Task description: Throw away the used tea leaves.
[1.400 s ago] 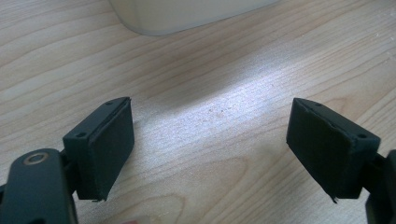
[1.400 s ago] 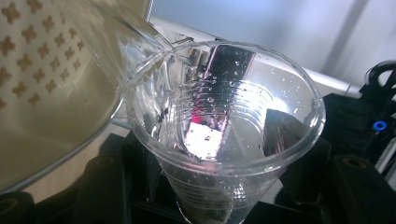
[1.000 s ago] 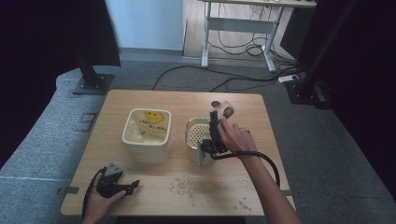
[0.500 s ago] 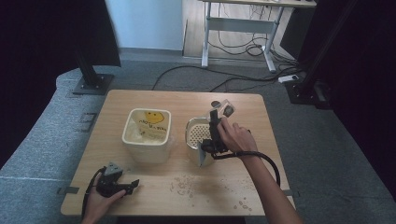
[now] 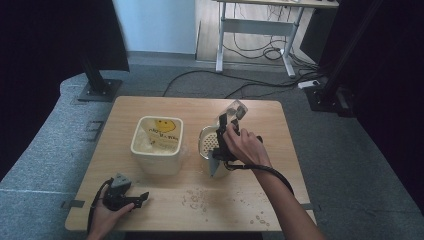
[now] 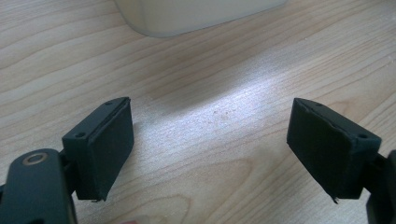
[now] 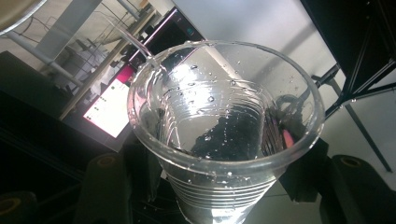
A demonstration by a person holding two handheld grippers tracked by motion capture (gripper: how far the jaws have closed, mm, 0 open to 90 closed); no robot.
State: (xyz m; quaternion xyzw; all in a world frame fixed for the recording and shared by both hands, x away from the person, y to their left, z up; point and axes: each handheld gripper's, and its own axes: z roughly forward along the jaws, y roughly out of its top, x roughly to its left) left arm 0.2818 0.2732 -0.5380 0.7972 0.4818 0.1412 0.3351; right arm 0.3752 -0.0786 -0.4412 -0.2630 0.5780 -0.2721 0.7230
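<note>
Right tongs (image 5: 226, 131) clamp a clear plastic cup (image 7: 224, 135), tilted above a perforated metal strainer (image 5: 207, 142) just beside them, their jaws having just closed tighter on it. Left tongs (image 6: 224, 154) rest wide open on the bench (image 5: 165, 200), nothing between them, a cream tub (image 5: 156, 145) beyond.

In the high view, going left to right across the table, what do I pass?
Left gripper at the near edge → cream tub with the smiley bag → perforated white container → right gripper holding the clear plastic cup.
</note>
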